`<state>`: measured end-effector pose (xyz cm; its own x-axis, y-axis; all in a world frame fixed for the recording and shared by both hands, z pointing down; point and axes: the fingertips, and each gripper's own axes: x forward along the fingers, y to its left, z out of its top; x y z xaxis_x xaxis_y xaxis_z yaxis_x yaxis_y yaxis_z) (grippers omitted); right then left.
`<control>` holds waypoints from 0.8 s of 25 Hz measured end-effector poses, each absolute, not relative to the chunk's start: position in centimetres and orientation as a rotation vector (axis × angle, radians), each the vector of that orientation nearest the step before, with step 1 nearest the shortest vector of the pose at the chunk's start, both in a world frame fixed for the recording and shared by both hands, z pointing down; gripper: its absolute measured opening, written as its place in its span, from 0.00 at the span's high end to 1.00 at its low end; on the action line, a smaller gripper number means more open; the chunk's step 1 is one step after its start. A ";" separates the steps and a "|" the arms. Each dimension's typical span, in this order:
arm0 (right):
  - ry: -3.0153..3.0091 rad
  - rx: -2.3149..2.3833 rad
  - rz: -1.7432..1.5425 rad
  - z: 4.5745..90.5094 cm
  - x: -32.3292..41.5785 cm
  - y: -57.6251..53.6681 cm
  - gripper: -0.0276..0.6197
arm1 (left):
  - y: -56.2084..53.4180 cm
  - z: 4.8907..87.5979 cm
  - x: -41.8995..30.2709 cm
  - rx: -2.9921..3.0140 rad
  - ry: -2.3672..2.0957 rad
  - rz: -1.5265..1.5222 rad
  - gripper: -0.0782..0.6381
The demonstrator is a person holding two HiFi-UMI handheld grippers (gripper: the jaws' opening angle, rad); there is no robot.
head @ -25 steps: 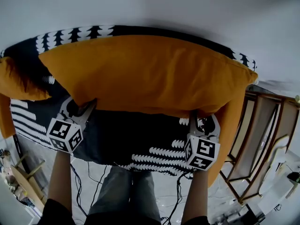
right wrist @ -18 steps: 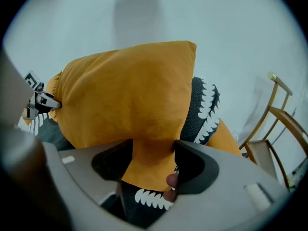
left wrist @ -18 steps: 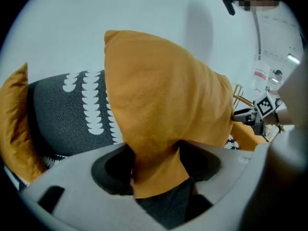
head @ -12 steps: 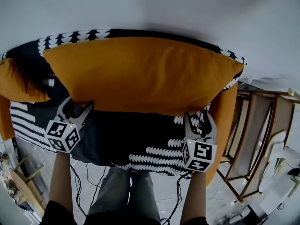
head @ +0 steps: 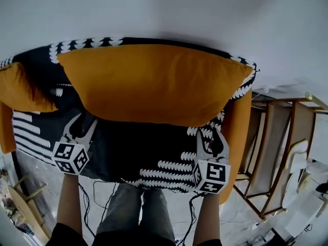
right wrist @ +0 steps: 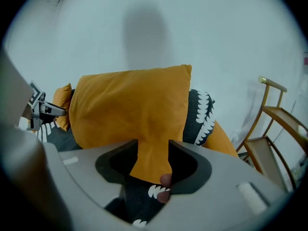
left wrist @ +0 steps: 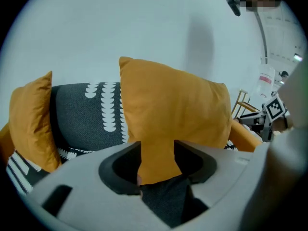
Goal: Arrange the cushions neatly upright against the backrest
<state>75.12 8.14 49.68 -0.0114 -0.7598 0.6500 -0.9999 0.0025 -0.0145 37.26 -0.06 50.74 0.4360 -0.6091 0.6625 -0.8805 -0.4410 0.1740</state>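
Observation:
A large orange cushion (head: 154,83) stands upright against the backrest (head: 87,41) of a sofa with a black-and-white cover. A smaller orange cushion (head: 20,88) leans in the sofa's left corner. My left gripper (head: 83,119) is just below the big cushion's lower left edge. My right gripper (head: 210,133) is a little below its lower right edge, with patterned seat showing between. Both are open; their jaws have just been closing, with nothing pinched. In the left gripper view the big cushion (left wrist: 173,105) fills the gap ahead of the jaws, as it (right wrist: 130,105) does in the right gripper view.
The sofa's orange armrest (head: 236,137) is at the right, and a wooden rack (head: 277,147) stands on the floor beyond it. Cables (head: 92,193) trail on the floor by the person's legs. A white wall rises behind the sofa.
Both grippers let go of the big cushion's lower edge, opened wide, drew back from it and narrowed again. The cushion stays upright against the backrest.

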 end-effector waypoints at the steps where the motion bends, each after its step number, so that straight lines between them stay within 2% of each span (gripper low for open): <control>1: -1.826 1.824 0.680 49.3 75.0 8.4 0.64 | 0.3 50.5 37.2 2.188 -1.258 0.708 0.60; 6: -1.861 1.862 0.635 47.4 74.3 9.9 0.70 | 2.5 48.9 37.4 2.188 -1.280 0.667 0.66; 10: -1.865 1.890 0.597 45.3 73.7 11.2 0.80 | 4.4 46.6 37.3 2.208 -1.315 0.629 0.82; 13: -1.860 1.943 0.584 43.8 73.9 11.7 0.90 | 5.2 44.5 37.8 2.244 -1.332 0.604 0.88; 15: -1.862 1.949 0.558 42.7 73.7 12.2 0.93 | 5.9 43.2 38.1 2.259 -1.331 0.592 0.89; 20: -1.882 1.942 0.520 40.1 72.8 13.7 0.94 | 8.2 40.3 38.7 2.284 -1.320 0.569 0.89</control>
<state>72.78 13.71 40.06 0.0321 -0.8565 0.5151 -0.9995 -0.0265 0.0181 38.70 8.17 40.33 0.4599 -0.6976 0.5494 -0.8785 -0.4478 0.1667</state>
